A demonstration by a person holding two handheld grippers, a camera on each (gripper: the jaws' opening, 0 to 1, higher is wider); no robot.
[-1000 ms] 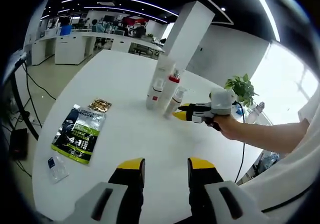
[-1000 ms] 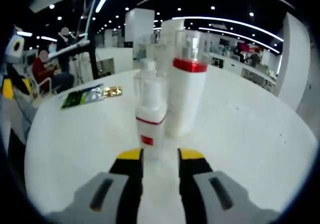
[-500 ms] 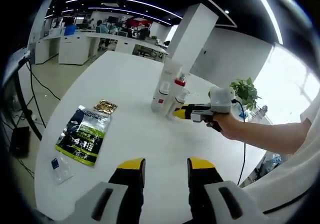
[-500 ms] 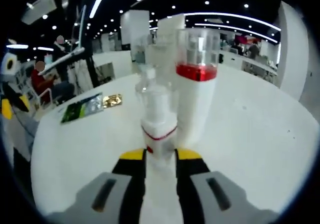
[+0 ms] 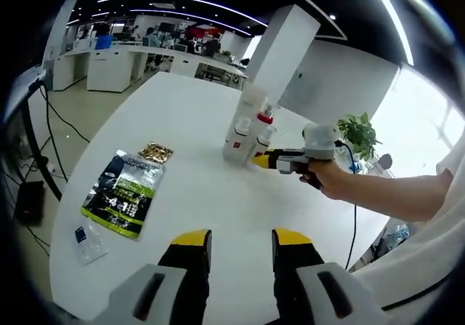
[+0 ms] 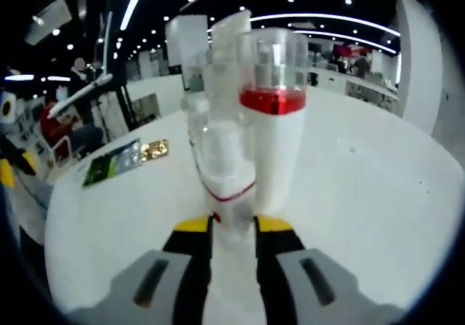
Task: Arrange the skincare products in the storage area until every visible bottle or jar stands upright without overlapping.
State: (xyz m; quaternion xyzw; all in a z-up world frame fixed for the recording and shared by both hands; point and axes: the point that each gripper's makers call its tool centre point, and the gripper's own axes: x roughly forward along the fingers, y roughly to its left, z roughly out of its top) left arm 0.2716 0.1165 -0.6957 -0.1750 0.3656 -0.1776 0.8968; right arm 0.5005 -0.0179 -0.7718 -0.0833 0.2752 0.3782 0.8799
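Three bottles: upright in a tight cluster on the white counter (image 5: 196,187), far side from the left hand-held gripper
Small bottle (image 6: 224,176): clear cap, red band, standing between the right jaws, just in front of the red-collared bottle
Red-collared bottle (image 6: 274,132): tall, white, clear cap, touching or just beside the small one
Third bottle (image 5: 238,125): white, behind the other two
Right hand-held gripper (image 6: 224,225): jaws nearly closed, pressed on the small bottle's base; held by a hand (image 5: 330,178)
Left hand-held gripper (image 5: 240,239): jaws apart, holding nothing, over bare counter
Green pouch (image 5: 122,193): flat, left side
Gold packet (image 5: 155,153): just beyond the pouch
Clear sachet (image 5: 87,241): near the counter edge
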